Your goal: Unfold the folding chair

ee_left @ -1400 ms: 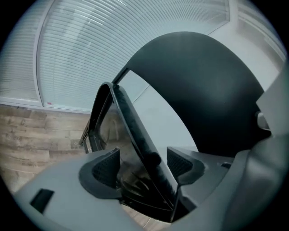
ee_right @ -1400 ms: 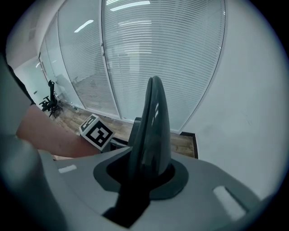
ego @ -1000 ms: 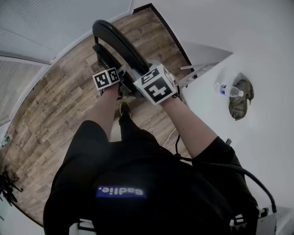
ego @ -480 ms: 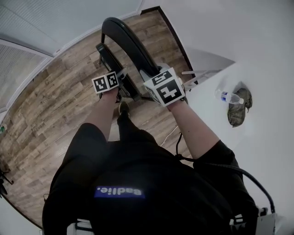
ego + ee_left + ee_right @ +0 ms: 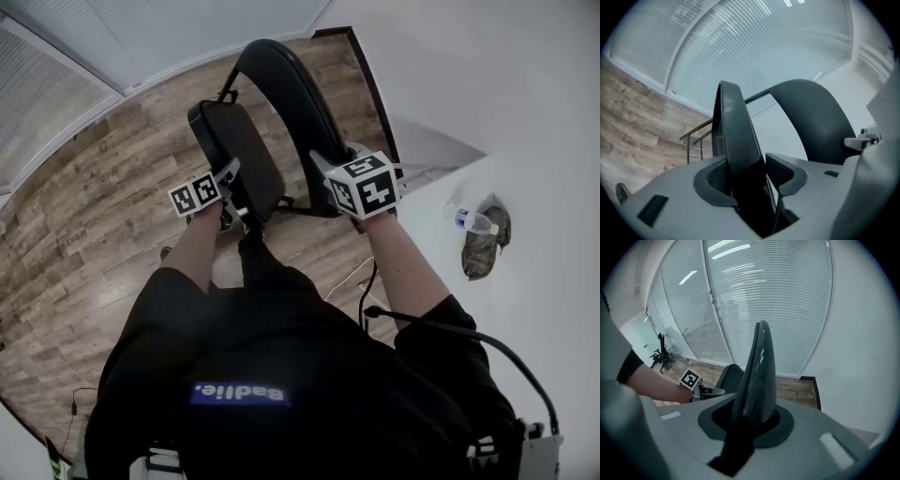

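Note:
The black folding chair stands in front of me, partly spread. Its curved backrest (image 5: pixel 286 89) rises on the right and its padded seat (image 5: pixel 239 155) has swung out on the left. My left gripper (image 5: pixel 234 192) grips the seat's near edge; its jaws have just been closing, and the seat edge (image 5: pixel 736 126) is pressed between the pads. My right gripper (image 5: pixel 328 173) is shut on the backrest's top rim (image 5: pixel 759 376). The left gripper view also shows the backrest (image 5: pixel 811 122), and the right gripper view shows the seat (image 5: pixel 729 376).
A white table (image 5: pixel 525 309) runs along the right, with a water bottle (image 5: pixel 472 221) and a camouflage cloth (image 5: pixel 483 244) on it. Wood floor (image 5: pixel 84 244) lies around the chair. Walls with blinds stand behind. A black cable (image 5: pixel 450 337) trails from my right arm.
The seat has swung away from the backrest, toward the left, with my left gripper moving along with it. My right gripper has stayed on the backrest and shifted only a little.

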### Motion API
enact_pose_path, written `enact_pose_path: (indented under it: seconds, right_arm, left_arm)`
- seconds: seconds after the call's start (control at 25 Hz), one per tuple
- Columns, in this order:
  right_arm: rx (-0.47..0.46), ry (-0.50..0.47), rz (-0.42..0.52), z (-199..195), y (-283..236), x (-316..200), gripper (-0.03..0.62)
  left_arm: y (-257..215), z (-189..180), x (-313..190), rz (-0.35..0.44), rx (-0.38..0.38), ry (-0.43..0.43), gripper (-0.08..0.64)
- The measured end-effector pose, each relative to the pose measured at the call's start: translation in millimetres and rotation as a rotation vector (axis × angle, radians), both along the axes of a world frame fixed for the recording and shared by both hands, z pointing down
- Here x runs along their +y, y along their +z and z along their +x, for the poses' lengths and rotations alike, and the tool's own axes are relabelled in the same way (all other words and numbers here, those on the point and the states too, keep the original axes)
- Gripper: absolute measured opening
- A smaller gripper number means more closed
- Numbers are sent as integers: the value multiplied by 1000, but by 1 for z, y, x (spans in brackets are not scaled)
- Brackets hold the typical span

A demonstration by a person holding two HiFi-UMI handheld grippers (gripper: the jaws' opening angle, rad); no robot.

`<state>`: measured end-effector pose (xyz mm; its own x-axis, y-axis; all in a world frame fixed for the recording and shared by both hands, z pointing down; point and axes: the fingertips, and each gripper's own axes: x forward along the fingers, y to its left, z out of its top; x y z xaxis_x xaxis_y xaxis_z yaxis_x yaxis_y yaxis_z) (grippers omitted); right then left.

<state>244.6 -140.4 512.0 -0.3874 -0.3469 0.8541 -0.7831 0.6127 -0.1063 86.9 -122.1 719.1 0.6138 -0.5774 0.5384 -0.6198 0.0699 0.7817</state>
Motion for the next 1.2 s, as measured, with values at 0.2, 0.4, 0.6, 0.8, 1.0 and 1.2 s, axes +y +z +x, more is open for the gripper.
enact_pose_path:
  seconds: [0.2,0.4,0.6,0.8,1.0,1.2]
  right_arm:
    - [-15,1,-17,-11,12,7,71]
    - [-32,2,-26,-20,25,13,69]
    - [-56,4,-35,-44,40,23,69]
    - [-61,2,-42,-57,53,27,69]
    - [-81,11,-57,-74,72,35,67]
    - [-102,10,-69,-93,94,40,67]
  left_arm:
    - [28,-48,24,-48,21,-51,207]
    - [55,-83,43,-56,48,-69,207]
    - [88,-131,64,-81,94,-99,209]
    - [120,-161,76,-83,180,-138,209]
    - [161,-199,94,-95,226,-153,216]
    - [207,-236,108,-91,247,-168,229]
